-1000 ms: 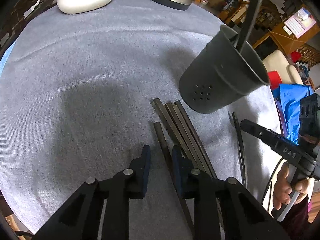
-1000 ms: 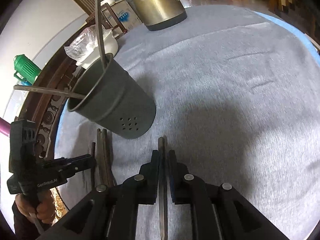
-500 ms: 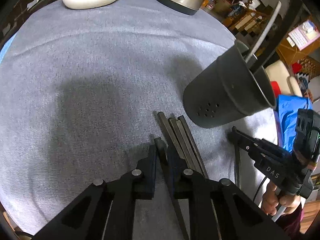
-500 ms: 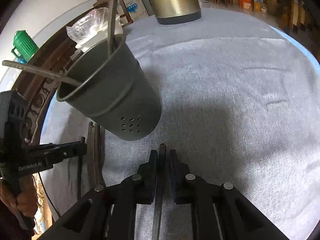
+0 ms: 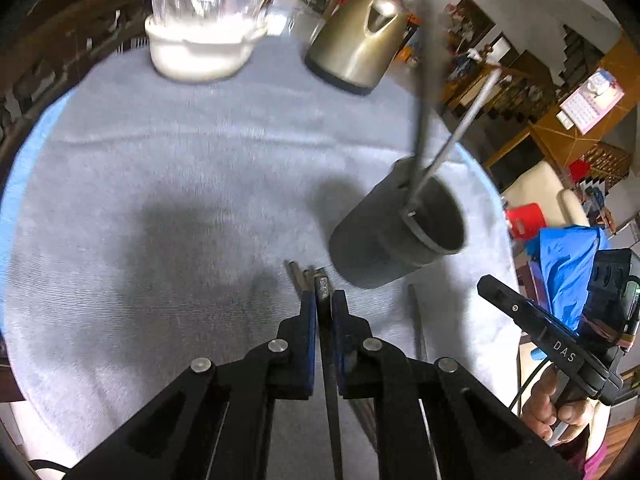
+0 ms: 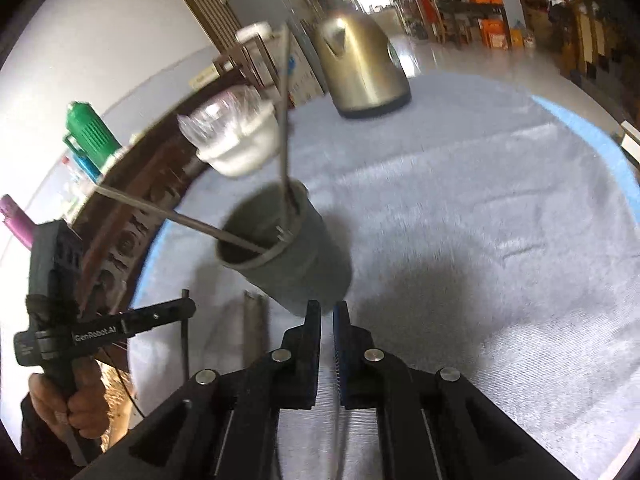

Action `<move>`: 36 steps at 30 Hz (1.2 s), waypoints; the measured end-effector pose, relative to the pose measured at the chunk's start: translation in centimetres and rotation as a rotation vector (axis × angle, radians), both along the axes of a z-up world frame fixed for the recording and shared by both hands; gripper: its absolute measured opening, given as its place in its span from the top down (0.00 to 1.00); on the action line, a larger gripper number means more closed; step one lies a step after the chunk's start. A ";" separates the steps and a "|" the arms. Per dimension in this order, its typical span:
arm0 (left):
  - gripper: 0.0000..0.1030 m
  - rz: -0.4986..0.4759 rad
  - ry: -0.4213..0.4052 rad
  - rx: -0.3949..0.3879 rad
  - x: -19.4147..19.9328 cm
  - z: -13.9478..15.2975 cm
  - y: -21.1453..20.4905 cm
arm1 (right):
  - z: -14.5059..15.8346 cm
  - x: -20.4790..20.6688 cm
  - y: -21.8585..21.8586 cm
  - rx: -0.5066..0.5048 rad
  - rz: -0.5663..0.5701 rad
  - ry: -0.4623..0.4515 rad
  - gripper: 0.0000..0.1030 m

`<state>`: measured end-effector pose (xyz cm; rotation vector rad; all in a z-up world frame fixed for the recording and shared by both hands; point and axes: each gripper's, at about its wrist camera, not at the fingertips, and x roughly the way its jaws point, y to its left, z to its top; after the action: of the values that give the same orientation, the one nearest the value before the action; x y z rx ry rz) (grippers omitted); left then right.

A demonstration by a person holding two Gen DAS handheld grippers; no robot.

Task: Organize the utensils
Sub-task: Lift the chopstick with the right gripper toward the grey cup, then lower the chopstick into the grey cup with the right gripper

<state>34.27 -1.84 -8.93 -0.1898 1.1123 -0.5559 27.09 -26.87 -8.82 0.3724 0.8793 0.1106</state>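
The dark holder [image 5: 396, 236] with upright utensils [image 5: 424, 120] stands just ahead; open cloth on the table [image 5: 160, 168] lies to its left.

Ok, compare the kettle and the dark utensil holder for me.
The kettle is shiny and brass-coloured; the utensil holder is matte dark grey. The kettle is closed on top; the utensil holder is open, with two utensils sticking out. The kettle sits farther back; the utensil holder is nearer both cameras. Both stand on the grey cloth.
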 end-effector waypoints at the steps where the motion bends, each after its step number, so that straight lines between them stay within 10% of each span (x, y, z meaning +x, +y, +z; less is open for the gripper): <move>1: 0.93 0.005 -0.023 -0.007 -0.5 0.8 0.1 | 0.6 -0.4 0.0 0.004 -0.002 -0.021 0.94; 10: 0.93 0.009 -0.169 -0.049 -3.5 5.7 0.2 | 0.0 -0.6 -1.2 0.003 -0.009 0.070 0.89; 15: 0.93 0.008 -0.213 -0.062 -5.2 7.3 0.7 | -3.7 1.4 -2.1 0.024 -0.024 0.196 0.48; 19: 0.93 0.007 -0.265 -0.061 -6.8 9.3 0.9 | -5.0 3.2 -0.8 -0.066 0.018 0.231 0.53; 26: 0.93 -0.012 -0.315 -0.040 -8.5 10.3 0.6 | -7.7 5.0 1.3 -0.214 0.061 0.320 0.91; 36: 0.93 -0.012 -0.322 -0.054 -8.9 10.7 0.8 | -1.3 1.0 0.6 -0.166 0.046 0.122 0.94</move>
<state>25.36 -1.07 1.75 -0.1342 0.7873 -0.6040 28.07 -26.23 -10.14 0.2049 1.0108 0.0572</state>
